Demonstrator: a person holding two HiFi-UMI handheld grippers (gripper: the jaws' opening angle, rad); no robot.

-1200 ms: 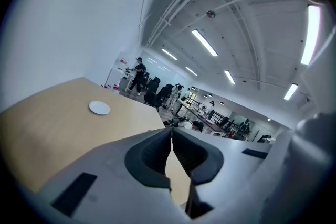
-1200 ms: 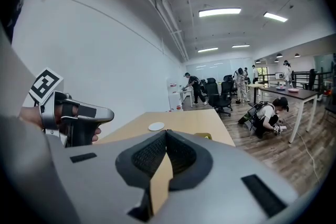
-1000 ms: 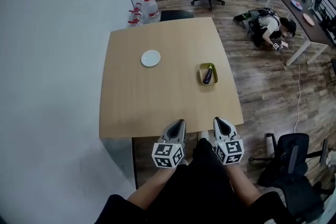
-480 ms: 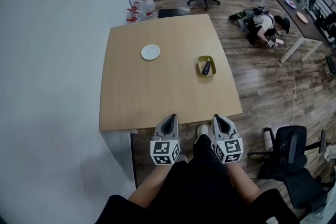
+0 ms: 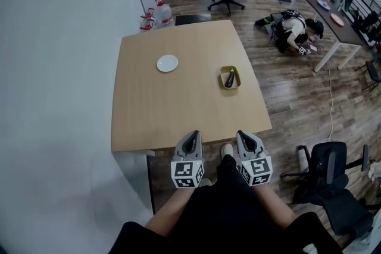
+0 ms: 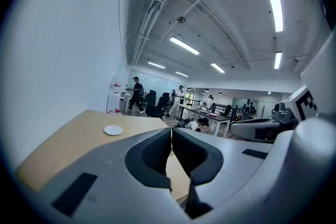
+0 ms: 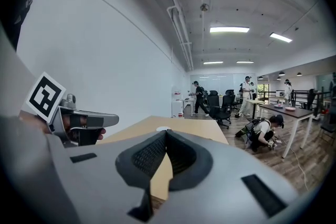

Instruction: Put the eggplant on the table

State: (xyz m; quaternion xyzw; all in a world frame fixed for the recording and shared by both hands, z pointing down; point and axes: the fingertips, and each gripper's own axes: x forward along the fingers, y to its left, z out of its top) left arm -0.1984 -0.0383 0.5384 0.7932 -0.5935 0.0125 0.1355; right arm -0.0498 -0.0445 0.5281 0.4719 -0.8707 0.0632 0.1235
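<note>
Eggplant lies in a yellow-green tray on the right half of a wooden table in the head view, well apart from a white plate on the far left part. The left gripper and right gripper are held side by side at the table's near edge, far from the tray. In the left gripper view, that tool's jaws meet tip to tip with nothing between them, and the plate sits beyond on the tabletop. In the right gripper view, its jaws are likewise pressed together and empty. The other gripper shows at left, and a crouching person is on the wood floor at right.
</note>
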